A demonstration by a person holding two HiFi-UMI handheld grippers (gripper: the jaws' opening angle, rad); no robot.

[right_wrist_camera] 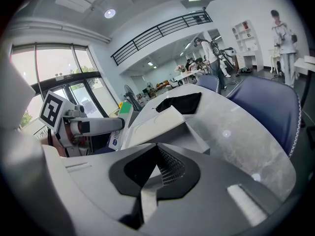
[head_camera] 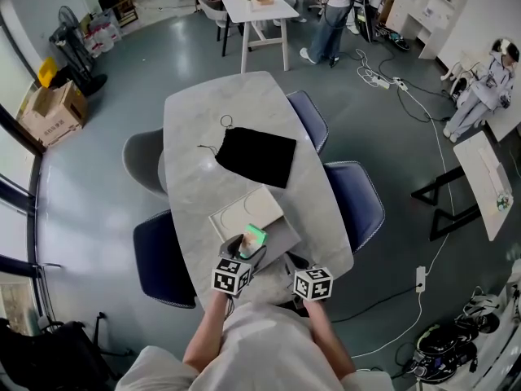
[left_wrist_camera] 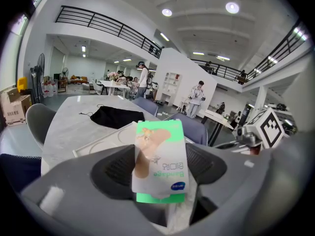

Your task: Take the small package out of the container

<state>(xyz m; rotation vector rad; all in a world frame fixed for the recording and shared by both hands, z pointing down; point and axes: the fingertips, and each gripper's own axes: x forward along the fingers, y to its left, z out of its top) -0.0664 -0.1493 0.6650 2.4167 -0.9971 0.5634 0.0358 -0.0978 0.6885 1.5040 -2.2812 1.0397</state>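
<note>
Over the container's (head_camera: 242, 208) near edge, the left gripper (head_camera: 248, 251) pinches the small package (left_wrist_camera: 160, 156) upright. The right gripper (right_wrist_camera: 155, 163) sits beside the container, jaws together, empty. I'd lift straight up, squeezing firmly and steering clear of the container's rim.

Grey marble oval table (head_camera: 195, 129): black cloth pouch (head_camera: 256, 156) mid-top, white flat cardboard container (head_camera: 242, 208) nearer person, apart from pouch. Green-white bandage package (head_camera: 256, 235) between left gripper (head_camera: 249, 249) jaws, over container's near edge. Right gripper (head_camera: 313, 283) right of left gripper, at table's near end. Blue padded chair (head_camera: 358, 202) at table's right, grey shell chair (head_camera: 142, 161) at left
</note>
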